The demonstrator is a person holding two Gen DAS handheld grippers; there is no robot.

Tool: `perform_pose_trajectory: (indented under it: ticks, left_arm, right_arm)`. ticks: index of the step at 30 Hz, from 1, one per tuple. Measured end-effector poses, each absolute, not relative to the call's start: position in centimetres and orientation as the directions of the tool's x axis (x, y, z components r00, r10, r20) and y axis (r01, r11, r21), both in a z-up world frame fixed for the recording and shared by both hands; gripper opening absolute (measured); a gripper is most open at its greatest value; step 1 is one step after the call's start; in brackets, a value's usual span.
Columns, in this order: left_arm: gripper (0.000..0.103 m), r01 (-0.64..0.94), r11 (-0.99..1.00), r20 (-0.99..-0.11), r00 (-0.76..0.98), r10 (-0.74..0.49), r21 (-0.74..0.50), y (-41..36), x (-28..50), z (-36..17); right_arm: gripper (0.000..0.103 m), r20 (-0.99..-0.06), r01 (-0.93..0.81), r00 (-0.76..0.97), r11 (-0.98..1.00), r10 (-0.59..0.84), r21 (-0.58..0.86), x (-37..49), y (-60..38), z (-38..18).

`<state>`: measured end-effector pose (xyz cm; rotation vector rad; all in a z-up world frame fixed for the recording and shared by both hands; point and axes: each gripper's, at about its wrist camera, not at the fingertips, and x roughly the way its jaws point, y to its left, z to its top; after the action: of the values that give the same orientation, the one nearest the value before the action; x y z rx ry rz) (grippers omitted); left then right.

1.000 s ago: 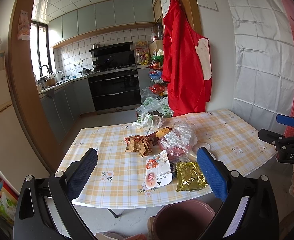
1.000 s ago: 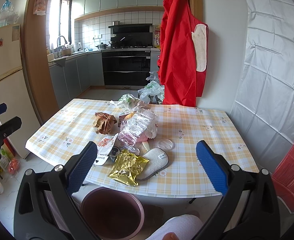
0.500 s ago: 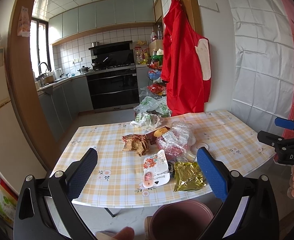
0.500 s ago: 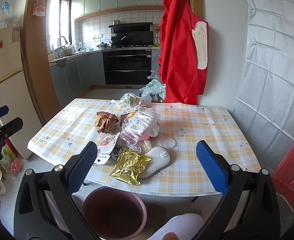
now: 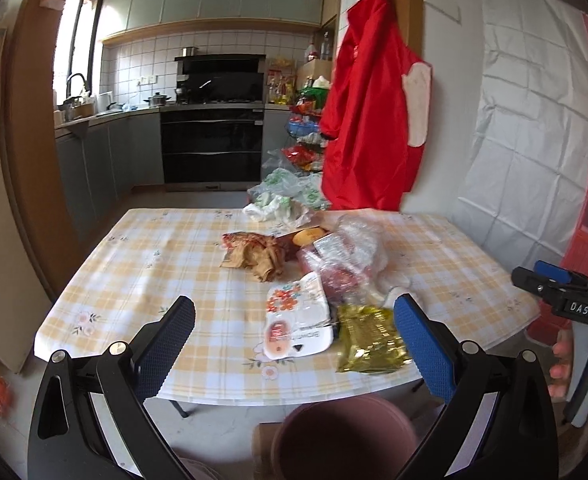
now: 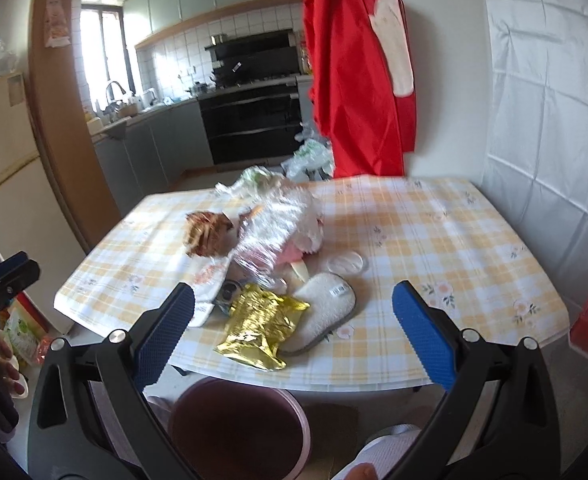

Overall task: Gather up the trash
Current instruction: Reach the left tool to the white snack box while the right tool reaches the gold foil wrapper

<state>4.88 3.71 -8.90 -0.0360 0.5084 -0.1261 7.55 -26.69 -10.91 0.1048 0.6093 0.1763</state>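
Trash lies in a heap on the checked table (image 5: 142,264) (image 6: 434,240): a gold foil packet (image 5: 368,338) (image 6: 260,326), a white flowered packet (image 5: 298,318), a crumpled brown wrapper (image 5: 254,254) (image 6: 206,232), a clear plastic bag (image 5: 350,252) (image 6: 278,228), a white fuzzy insole (image 6: 326,314) and a small clear lid (image 6: 346,264). A pink bin (image 5: 346,436) (image 6: 238,428) stands on the floor below the table's near edge. My left gripper (image 5: 294,344) and right gripper (image 6: 294,340) are both open, empty, and held short of the table.
A red apron (image 5: 370,120) (image 6: 358,68) hangs on the wall behind the table. Plastic bags (image 5: 282,196) lie at the table's far edge. A kitchen with an oven (image 5: 212,144) lies beyond. A fridge (image 6: 10,184) stands left. A person's hand (image 5: 574,364) holds the other gripper.
Both grippers have moved closer to the table and tilted slightly down; the trash heap looks larger. Both stay open. Nothing on the table has moved.
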Motion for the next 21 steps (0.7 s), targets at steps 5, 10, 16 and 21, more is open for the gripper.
perform_pose_trajectory:
  ticks: [5, 10, 16, 21]
  left_arm:
    - [0.097, 0.124, 0.989, -0.508, 0.848, -0.149, -0.082, 4.2, 6.7, -11.9]
    - [0.097, 0.139, 0.988, -0.52, 0.84, -0.153, -0.066, 4.2, 8.1, -13.8]
    - [0.098, 0.176, 0.984, -0.525, 0.84, -0.133, 0.033, 2.2, 9.7, -15.5]
    - [0.098, 0.198, 0.978, -0.591, 0.798, -0.12, 0.069, 0.9, 12.0, -17.7]
  right_arm:
    - [0.097, -0.61, -0.16, 0.754, 0.969, 0.244, 0.19, 9.8, -26.3, -13.9]
    - [0.097, -0.657, -0.174, 0.712, 0.969, 0.248, 0.177, 11.5, -25.2, -16.8]
    - [0.097, -0.704, -0.156, 0.658, 0.963, 0.268, 0.22, 13.1, -25.4, -19.6]
    - [0.097, -0.728, -0.18, 0.628, 0.962, 0.274, 0.206, 14.4, -25.0, -21.2]
